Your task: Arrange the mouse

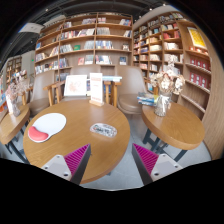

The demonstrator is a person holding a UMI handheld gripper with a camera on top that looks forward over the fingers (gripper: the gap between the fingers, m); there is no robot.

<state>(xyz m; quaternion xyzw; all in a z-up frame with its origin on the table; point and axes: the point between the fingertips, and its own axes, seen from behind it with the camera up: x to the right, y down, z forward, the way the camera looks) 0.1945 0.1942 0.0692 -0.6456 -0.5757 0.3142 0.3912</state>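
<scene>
The gripper (110,160) is seen nearest, its two fingers spread well apart with nothing held between them; the magenta pads (75,156) face each other across an open gap. The fingers hang above the near edge of a round wooden table (70,145), whose top is a warm, mid-brown wood.

Just beyond the fingers, towards the middle of that table, a small oval object (103,129) is lying flat on the wood. It is grey with a darker centre, and is taken to be the mouse, though its detail is too small to be made out. It is ahead of the fingers, not between them, and is touched by neither.

To the left of it, a round white mat with a red segment (46,126) is laid on the same tabletop. Further back on the table, a white upright sign (76,86) and a taller standing card (96,88) are set side by side. Wooden chairs (128,90) are placed behind the table.

A second round wooden table (175,125) is seen to the right, bearing a vase of pale flowers (164,92) and stacked books (147,100). Part of another table (12,122) is seen at the left. Furthest off, the room is lined with tall wooden bookshelves (95,40) filled with books and magazines.
</scene>
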